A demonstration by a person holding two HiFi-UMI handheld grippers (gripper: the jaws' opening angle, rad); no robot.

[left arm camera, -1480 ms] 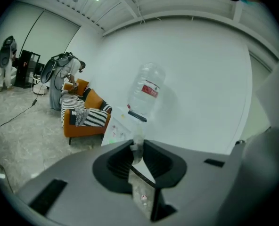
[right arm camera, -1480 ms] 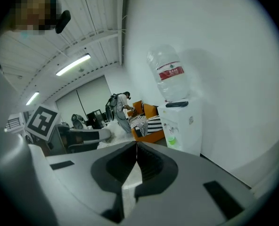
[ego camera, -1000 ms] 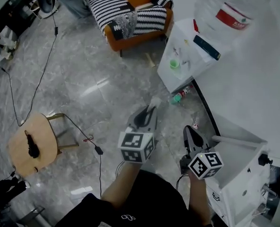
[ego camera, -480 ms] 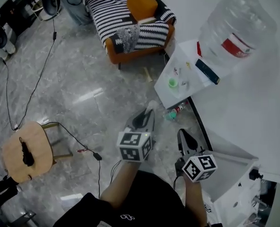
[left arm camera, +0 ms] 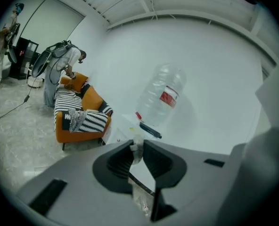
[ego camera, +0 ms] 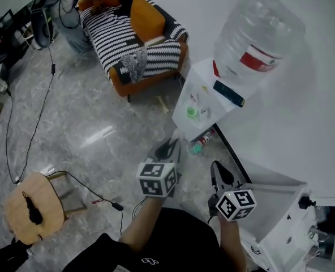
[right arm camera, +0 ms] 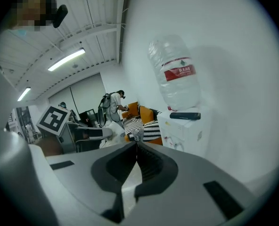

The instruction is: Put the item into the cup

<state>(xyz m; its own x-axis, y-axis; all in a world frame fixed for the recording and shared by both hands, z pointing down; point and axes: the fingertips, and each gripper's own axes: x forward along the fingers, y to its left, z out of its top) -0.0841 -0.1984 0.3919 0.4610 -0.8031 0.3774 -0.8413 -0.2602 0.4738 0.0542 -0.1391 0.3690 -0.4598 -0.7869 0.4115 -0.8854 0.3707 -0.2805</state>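
My left gripper [ego camera: 175, 136] is shut on a small clear packet [ego camera: 176, 132]; in the left gripper view the packet [left arm camera: 136, 150] is pinched between the jaws and hangs down behind them. A small green cup [ego camera: 192, 111] stands on the white water dispenser [ego camera: 210, 78], a short way beyond the left gripper's tip. My right gripper [ego camera: 215, 165] is held lower right of the left one. In the right gripper view its jaws [right arm camera: 137, 143] are closed together with nothing between them.
A large water bottle [ego camera: 252, 35] sits upside down on the dispenser, with a dark flat bar [ego camera: 228, 93] below it. A plastic bottle [ego camera: 199, 144] lies on the floor at the dispenser's foot. A striped orange sofa [ego camera: 134, 41], a wooden stool [ego camera: 27, 208] and cables stand around.
The view has shifted, and the dispenser and cup now sit closer to the left gripper's tip. Both grippers stay shut, the left still on the packet.
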